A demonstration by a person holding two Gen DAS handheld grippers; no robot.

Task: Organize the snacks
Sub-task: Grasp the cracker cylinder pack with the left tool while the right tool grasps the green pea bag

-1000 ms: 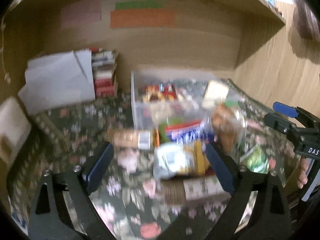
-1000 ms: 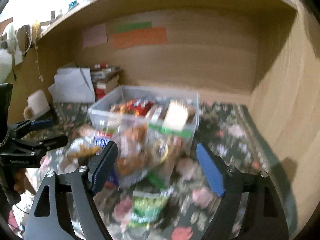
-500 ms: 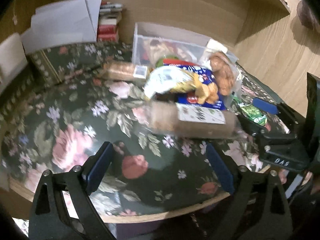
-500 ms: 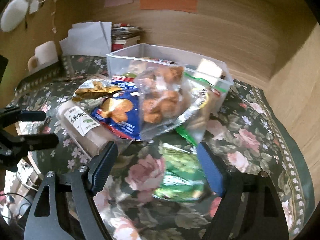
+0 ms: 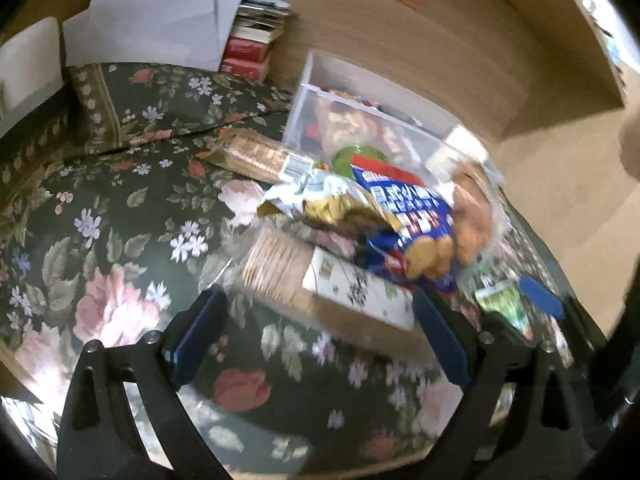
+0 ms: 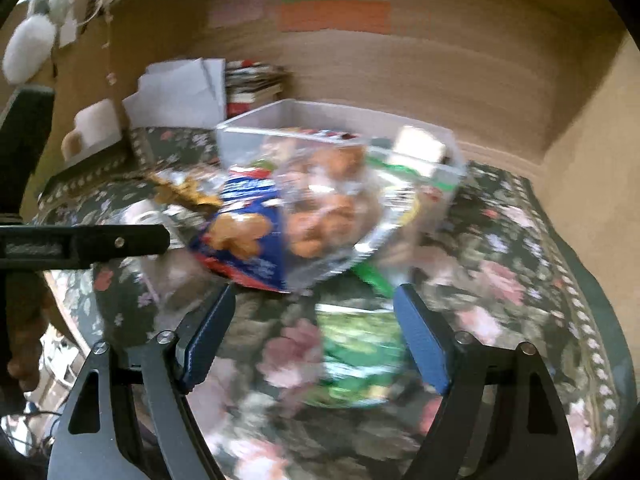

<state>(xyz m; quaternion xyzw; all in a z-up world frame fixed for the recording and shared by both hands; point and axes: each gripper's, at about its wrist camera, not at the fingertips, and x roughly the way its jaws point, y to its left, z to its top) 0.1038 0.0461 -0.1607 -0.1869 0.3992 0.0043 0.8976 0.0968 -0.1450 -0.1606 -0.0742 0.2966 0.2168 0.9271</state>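
Observation:
A heap of snacks lies on a floral cloth in front of a clear plastic bin that holds more snacks. My left gripper is open and empty, with a cracker sleeve just ahead between its fingers. Behind it lie a blue cookie bag, a gold packet, a clear bag of round cookies and a second cracker pack. My right gripper is open and empty over a green packet, with the blue bag and clear cookie bag ahead.
White papers and a stack of books stand at the back left against the wooden wall. A wooden side wall closes the right. The table's front edge is near. The left gripper's arm crosses the right wrist view.
Both grippers have moved in closer and lower toward the snack heap. The cracker sleeve now sits between the left fingers, and the green packet between the right fingers. Both stay open.

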